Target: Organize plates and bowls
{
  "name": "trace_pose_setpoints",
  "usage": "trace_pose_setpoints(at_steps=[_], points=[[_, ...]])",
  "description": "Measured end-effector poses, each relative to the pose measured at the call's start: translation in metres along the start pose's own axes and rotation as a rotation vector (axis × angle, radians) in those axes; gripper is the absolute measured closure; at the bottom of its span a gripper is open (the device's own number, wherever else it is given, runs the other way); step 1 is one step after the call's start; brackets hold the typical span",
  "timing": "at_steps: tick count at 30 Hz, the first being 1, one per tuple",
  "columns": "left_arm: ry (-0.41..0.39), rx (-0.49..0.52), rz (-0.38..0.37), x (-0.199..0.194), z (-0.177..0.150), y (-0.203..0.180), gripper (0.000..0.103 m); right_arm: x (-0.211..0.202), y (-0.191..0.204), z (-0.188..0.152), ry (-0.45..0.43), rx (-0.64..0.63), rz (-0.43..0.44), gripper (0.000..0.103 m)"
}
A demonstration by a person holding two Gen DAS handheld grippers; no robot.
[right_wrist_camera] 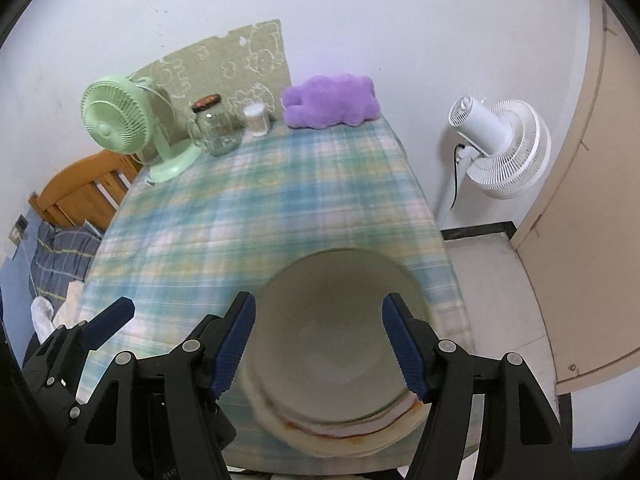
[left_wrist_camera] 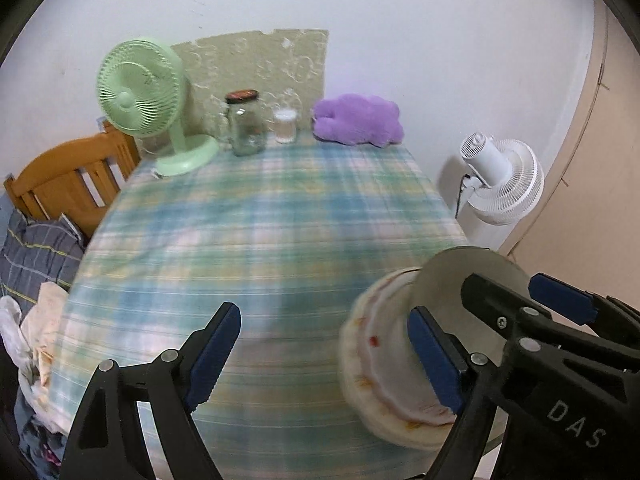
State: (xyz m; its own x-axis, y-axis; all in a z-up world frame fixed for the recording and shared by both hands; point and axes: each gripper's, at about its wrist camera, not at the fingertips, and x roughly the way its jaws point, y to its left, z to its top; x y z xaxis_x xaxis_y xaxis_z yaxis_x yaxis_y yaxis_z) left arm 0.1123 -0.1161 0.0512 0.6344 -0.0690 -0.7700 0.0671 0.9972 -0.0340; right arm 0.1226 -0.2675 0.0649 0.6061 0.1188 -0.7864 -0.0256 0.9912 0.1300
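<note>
A plain grey-white bowl (right_wrist_camera: 332, 344) sits nested in a stack of cream plates with red and yellow marks (right_wrist_camera: 352, 436) near the front right edge of the plaid-covered table (right_wrist_camera: 248, 208). My right gripper (right_wrist_camera: 320, 348) is open, its blue pads on either side of the bowl and apart from it. In the left wrist view the stack (left_wrist_camera: 384, 360) and bowl (left_wrist_camera: 448, 280) show at lower right, with the right gripper behind them. My left gripper (left_wrist_camera: 324, 352) is open and empty, just left of the stack.
At the table's far end stand a green desk fan (left_wrist_camera: 140, 96), a glass jar with a dark lid (left_wrist_camera: 246, 124), a small white container (left_wrist_camera: 285, 126) and a purple plush (left_wrist_camera: 356, 120). A white floor fan (right_wrist_camera: 500, 148) stands right of the table. A wooden chair (left_wrist_camera: 68, 184) and bedding lie left.
</note>
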Motion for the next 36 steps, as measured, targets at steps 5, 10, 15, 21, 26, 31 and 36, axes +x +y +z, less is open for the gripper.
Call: trace_pose_setpoints(at_steps=[5,10,15,21,26,31,36], points=[[-0.071,0.027,0.03,-0.016,-0.014,0.049,0.014,-0.011,0.043,-0.019,-0.062,0.021,-0.009,0.034],[-0.131,0.043,0.066,-0.032,-0.03,0.091,0.01,-0.01,0.081,-0.039,-0.11,0.012,-0.024,0.034],[-0.194,0.025,0.115,-0.046,-0.053,0.122,0.006,-0.011,0.104,-0.057,-0.169,-0.022,-0.042,0.034],[-0.242,-0.028,0.164,-0.057,-0.085,0.151,0.005,-0.01,0.121,-0.087,-0.197,-0.042,-0.026,0.034],[-0.256,-0.013,0.165,-0.064,-0.114,0.16,0.004,-0.013,0.134,-0.118,-0.231,-0.073,-0.021,0.031],[-0.266,-0.026,0.141,-0.07,-0.133,0.168,0.002,-0.02,0.144,-0.141,-0.262,-0.079,-0.028,0.029],[-0.275,-0.049,0.112,-0.072,-0.136,0.172,0.002,-0.027,0.149,-0.149,-0.299,-0.095,-0.061,0.026]])
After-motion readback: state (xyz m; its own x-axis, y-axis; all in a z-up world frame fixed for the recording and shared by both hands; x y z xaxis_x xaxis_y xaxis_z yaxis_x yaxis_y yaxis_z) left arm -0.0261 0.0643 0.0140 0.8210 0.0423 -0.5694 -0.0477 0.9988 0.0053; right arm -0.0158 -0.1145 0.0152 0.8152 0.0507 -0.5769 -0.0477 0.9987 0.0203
